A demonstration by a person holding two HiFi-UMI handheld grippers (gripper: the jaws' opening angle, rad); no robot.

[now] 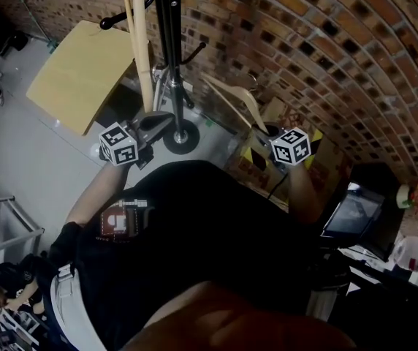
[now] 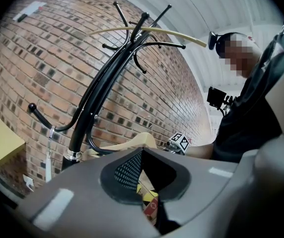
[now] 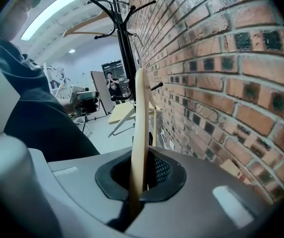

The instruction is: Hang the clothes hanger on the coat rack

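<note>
- Held clothes hanger [image 3: 139,108]: pale plain wood, thin curved arm, seen edge-on in the right gripper view, rising nearly upright out of the jaws.
- Right gripper [image 3: 141,155]: jaws clamped on that hanger's wooden arm.
- Where it sits: in the head view the held hanger is low, to the right of the coat rack's base and close to the brick wall [image 3: 221,58]. It is not on the rack and touches no hook.
- Left gripper [image 2: 141,152]: jaws closed tip to tip, nothing between them. In the head view it is near the foot of the rack.
- Coat rack [image 1: 169,50]: black metal pole, round base, curved hook arms with ball ends at the top and lower down.
- Hung hanger [image 2: 172,32]: same pale wood, already over the top hooks of the rack, well above the held one.
- Table top [image 1: 77,75]: pale wood, left of the rack in the head view.
- Counts: wooden hangers 2 (one held, one hung); coat rack 1; grippers 2; table top 1.
</note>
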